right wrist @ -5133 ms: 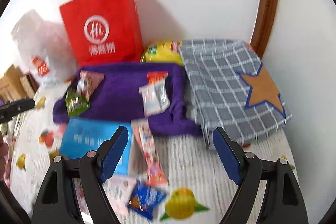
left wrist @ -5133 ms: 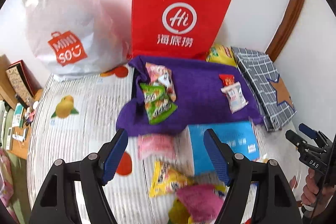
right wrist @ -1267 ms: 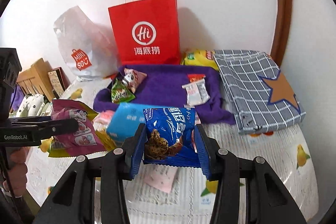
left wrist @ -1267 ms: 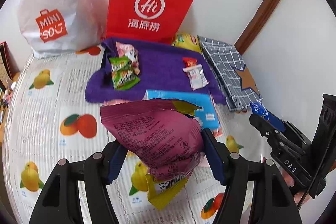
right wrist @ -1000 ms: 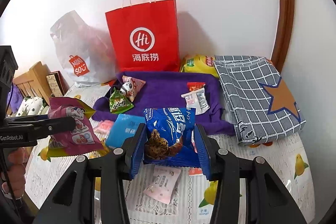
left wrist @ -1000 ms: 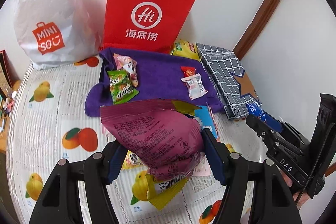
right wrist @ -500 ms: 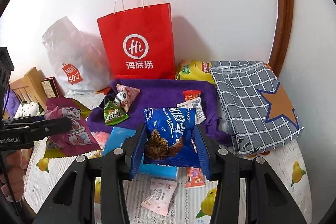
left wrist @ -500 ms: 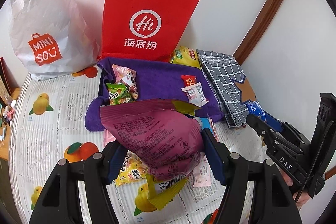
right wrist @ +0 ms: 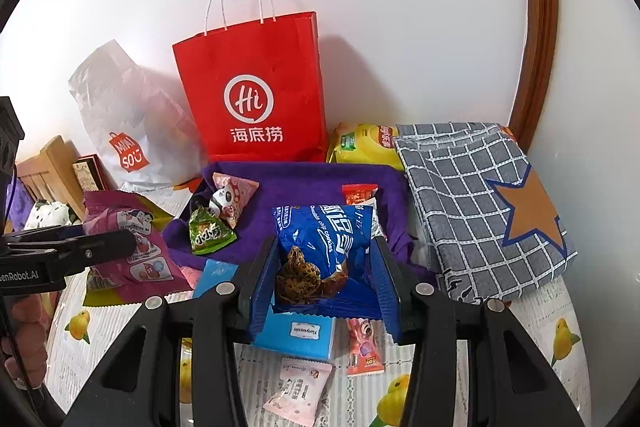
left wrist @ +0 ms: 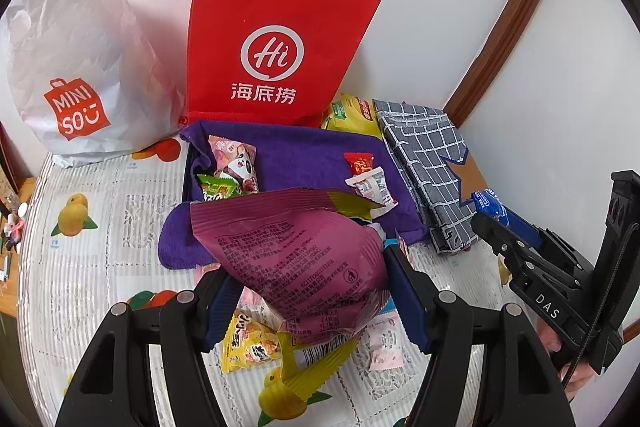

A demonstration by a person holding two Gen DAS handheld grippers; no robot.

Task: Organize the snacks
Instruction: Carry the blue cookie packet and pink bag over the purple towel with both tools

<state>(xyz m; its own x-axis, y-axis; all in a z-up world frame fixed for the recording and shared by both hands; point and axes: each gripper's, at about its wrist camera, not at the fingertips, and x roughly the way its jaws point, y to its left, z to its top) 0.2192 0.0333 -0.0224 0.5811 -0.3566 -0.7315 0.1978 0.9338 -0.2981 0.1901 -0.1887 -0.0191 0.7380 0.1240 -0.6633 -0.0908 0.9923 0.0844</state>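
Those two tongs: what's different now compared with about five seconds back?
Both were empty above the table then. Now the left tongs grip a magenta snack bag and the right tongs grip a blue cookie bag, both lifted off the table. The red paper bag, purple towel and the small packets on it look unmoved.

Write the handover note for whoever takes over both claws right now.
Left claw: shut on the magenta snack bag, held above the table.
Right claw: shut on the blue cookie bag, also lifted.
Purple cloth: already holds a pink packet, a green packet, a small red packet and a white packet.
Left to do: place both held bags; then the blue box, yellow packet and small pink packets lying on the fruit-print tablecloth.
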